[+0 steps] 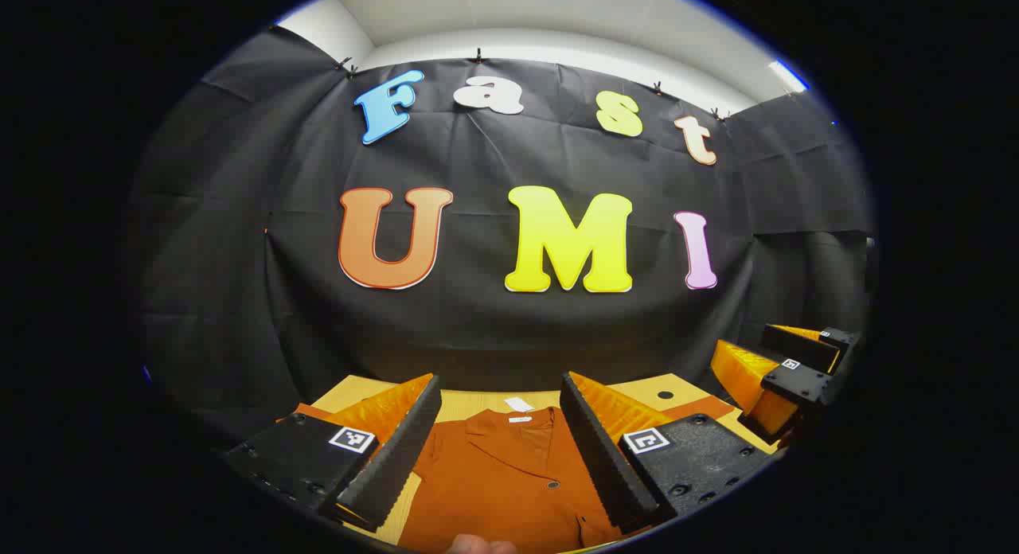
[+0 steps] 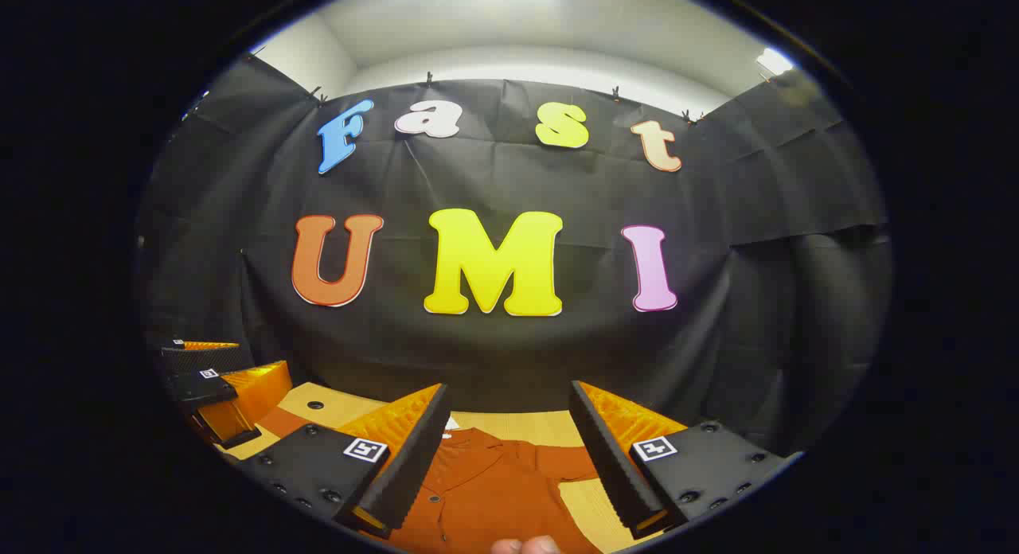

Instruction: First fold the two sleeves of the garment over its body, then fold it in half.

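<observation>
A rust-orange button-front shirt point(image 1: 509, 474) lies flat on a light wooden table point(image 1: 350, 395) in front of the black cloth wall of the booth, its collar and a small white neck label point(image 1: 518, 404) pointing toward that wall. In the left gripper view, the left gripper point(image 1: 497, 446) hangs above the garment with its two fingers spread wide apart and nothing between them; the shirt's collar and a dark button point(image 1: 552, 485) show in the gap. At the right edge of the same view the right gripper point(image 1: 784, 375) is held above the table's far side, near a dark round hole point(image 1: 665, 395) in the tabletop. In the right gripper view, that gripper point(image 2: 505, 458) is likewise released, fingers parted and apart from the cloth, with the shirt point(image 2: 486, 490) and one sleeve point(image 2: 565, 462) stretched out on the wood point(image 2: 589, 506) below. The left gripper point(image 2: 215, 387) appears at the left edge of that view, over the table's corner. A fingertip point(image 2: 525, 545) shows at the bottom edge of the right gripper view.
</observation>
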Motion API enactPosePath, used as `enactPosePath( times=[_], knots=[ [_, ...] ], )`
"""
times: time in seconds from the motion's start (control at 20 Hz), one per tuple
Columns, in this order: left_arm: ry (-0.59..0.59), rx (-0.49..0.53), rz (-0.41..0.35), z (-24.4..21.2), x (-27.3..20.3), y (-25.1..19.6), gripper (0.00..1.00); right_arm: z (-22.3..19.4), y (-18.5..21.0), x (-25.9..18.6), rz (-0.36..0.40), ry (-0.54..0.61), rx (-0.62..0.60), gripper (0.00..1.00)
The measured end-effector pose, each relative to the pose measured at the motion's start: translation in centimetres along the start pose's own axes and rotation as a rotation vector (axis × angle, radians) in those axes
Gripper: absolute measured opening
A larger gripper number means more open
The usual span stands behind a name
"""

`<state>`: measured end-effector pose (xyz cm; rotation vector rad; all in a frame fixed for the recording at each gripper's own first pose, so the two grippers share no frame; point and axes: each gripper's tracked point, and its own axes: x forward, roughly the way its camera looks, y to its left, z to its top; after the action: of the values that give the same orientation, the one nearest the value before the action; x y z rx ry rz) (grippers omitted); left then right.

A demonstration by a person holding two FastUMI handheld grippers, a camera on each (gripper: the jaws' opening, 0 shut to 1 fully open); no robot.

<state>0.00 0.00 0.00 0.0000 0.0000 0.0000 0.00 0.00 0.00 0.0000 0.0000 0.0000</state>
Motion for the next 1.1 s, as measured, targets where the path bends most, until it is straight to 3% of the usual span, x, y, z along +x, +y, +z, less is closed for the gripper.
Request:
enactPosePath(
  times=[1.1],
  knots=[
    [-0.019,-0.006,0.017,0.56,-0.16,0.22,0.97,0.08,-0.22,0.43,0.041,0.004,-0.007,0.95]
  ],
)
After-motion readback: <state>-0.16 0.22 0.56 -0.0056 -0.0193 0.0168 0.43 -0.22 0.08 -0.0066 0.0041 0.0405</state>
